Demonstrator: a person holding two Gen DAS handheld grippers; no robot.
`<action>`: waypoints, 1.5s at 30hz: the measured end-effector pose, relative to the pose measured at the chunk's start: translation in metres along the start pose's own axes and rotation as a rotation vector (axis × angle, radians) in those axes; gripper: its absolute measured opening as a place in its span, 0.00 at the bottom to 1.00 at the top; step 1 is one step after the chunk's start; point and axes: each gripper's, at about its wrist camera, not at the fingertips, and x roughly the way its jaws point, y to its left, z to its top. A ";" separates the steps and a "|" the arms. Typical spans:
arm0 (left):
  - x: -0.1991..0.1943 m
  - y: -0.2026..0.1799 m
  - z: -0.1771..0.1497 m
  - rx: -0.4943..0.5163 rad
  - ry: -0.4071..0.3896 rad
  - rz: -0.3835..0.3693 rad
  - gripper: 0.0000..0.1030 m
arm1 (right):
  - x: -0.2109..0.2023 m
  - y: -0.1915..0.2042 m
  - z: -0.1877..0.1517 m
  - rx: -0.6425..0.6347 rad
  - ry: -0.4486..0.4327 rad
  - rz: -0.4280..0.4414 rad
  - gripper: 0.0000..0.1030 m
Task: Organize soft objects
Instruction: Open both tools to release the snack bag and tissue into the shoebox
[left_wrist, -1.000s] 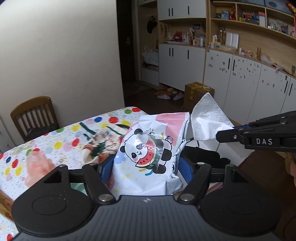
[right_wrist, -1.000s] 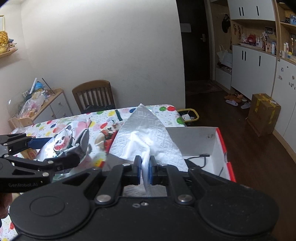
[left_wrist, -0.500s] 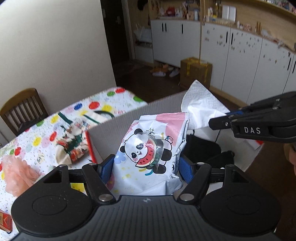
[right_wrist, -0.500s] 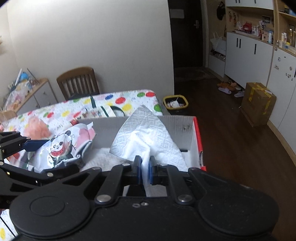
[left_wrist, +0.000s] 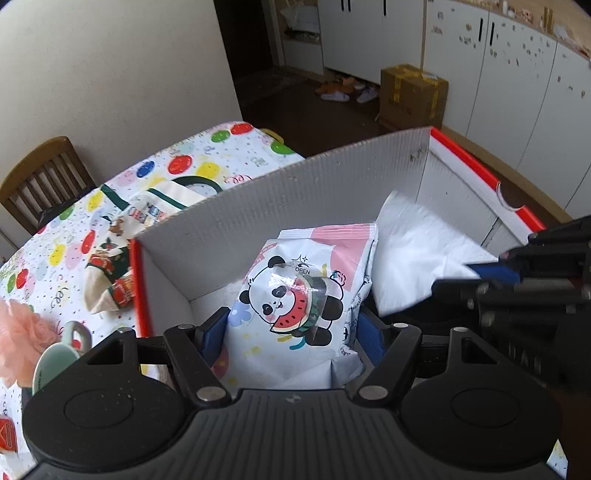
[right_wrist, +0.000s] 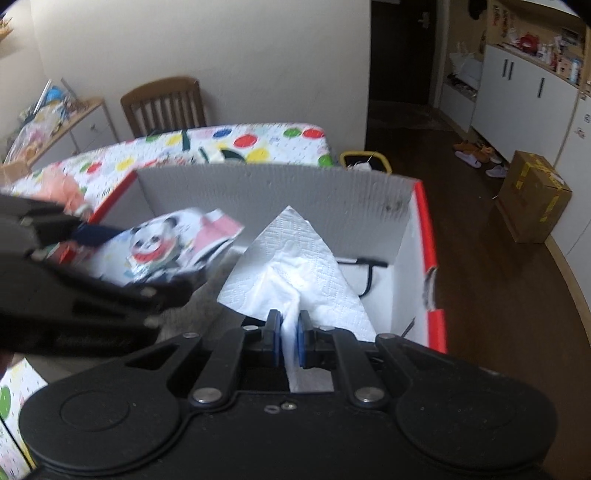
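Both tongs lowered into box (left_wrist: 295, 192), panda pack (left_wrist: 299, 306) clamped left, tissue (right_wrist: 291, 273) pinched right

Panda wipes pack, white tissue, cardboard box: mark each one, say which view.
panda wipes pack (left_wrist: 299, 295): left wrist view, on the printed panda face.
white tissue (right_wrist: 291, 254): right wrist view, on the embossed sheet above the pinch.
cardboard box (left_wrist: 295, 192): left wrist view, on the bare grey inner wall.

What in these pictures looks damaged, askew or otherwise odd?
The box has a torn, frayed notch in its red right rim, also seen from the left wrist. Otherwise nothing stands out: the left gripper holds the wipes pack and the right gripper the tissue over the box.
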 end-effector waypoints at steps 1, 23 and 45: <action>0.004 -0.002 0.002 0.004 0.010 0.000 0.70 | 0.002 0.001 -0.001 -0.010 0.007 0.002 0.07; 0.049 -0.006 0.007 -0.012 0.178 -0.041 0.72 | 0.010 -0.004 -0.012 -0.030 0.052 0.008 0.17; -0.014 0.004 0.004 -0.059 -0.002 -0.077 0.78 | -0.031 0.002 -0.008 -0.025 -0.050 0.014 0.56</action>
